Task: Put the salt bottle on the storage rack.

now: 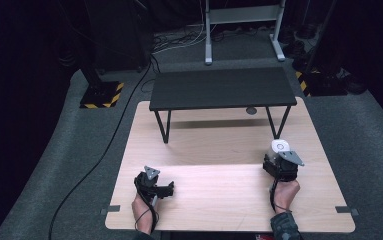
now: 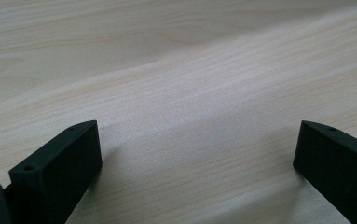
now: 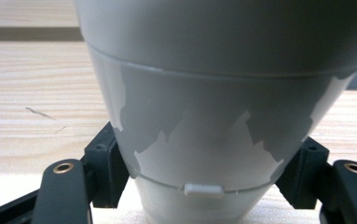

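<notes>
Up close, right hand-held gripper [image 3: 204, 186] clamping grey cup [image 3: 213, 116] (white lid [image 1: 280, 146] overhead), left hand-held gripper [image 2: 197, 154] open.

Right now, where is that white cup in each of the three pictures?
High view: the white cup stands at the right of the wooden table, at the tip of the right hand-held gripper.
Right gripper view: the cup is close up in the middle, pinched between the two black jaws.
Left gripper view: not in it; open jaws over bare wood.
Shared landmark: the pale wood-grain tabletop.
</notes>
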`<state>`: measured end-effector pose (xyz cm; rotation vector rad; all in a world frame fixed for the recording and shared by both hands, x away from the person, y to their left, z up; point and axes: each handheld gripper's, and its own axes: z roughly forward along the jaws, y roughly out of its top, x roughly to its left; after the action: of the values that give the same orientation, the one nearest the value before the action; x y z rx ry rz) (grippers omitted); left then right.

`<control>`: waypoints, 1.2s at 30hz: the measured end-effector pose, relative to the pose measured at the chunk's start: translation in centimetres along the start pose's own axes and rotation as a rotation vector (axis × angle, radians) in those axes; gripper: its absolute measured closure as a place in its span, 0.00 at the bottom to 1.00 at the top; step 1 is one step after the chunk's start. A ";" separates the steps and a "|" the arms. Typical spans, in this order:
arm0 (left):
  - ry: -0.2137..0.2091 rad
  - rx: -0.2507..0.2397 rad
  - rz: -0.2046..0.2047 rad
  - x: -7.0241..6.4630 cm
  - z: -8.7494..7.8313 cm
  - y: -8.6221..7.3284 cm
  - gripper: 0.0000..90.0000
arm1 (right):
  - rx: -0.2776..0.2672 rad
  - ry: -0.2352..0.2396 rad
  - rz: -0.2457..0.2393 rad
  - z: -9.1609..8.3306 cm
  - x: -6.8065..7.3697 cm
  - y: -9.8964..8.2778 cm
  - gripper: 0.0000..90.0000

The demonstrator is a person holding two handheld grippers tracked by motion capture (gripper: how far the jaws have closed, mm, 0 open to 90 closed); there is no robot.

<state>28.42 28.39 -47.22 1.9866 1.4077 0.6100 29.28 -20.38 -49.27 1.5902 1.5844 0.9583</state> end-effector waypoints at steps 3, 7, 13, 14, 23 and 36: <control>0.000 0.000 0.000 0.0 0.0 0.0 0.00 | 0.003 0.010 -0.002 0.0 -0.2 0.1 0.33; 0.001 0.000 0.000 0.0 0.0 0.0 0.00 | 0.009 0.014 0.000 -0.2 -0.2 0.2 0.33; 0.005 0.000 0.000 0.0 0.0 0.0 0.00 | 0.014 0.025 -0.004 -0.4 -0.3 0.4 0.33; 0.005 -0.001 -0.001 -0.1 0.0 0.0 0.00 | 0.014 0.025 -0.003 -0.5 -0.2 0.5 0.33; 0.007 -0.001 -0.001 -0.1 0.0 0.0 0.00 | -0.008 0.039 -0.021 -1.6 -0.6 1.1 0.33; 0.006 -0.001 0.001 -0.1 0.0 0.0 0.01 | -0.046 0.046 -0.043 -3.2 -0.6 3.3 0.33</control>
<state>28.39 28.35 -47.23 1.9859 1.4098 0.6176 28.13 -21.19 -44.84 1.5064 1.6099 1.0079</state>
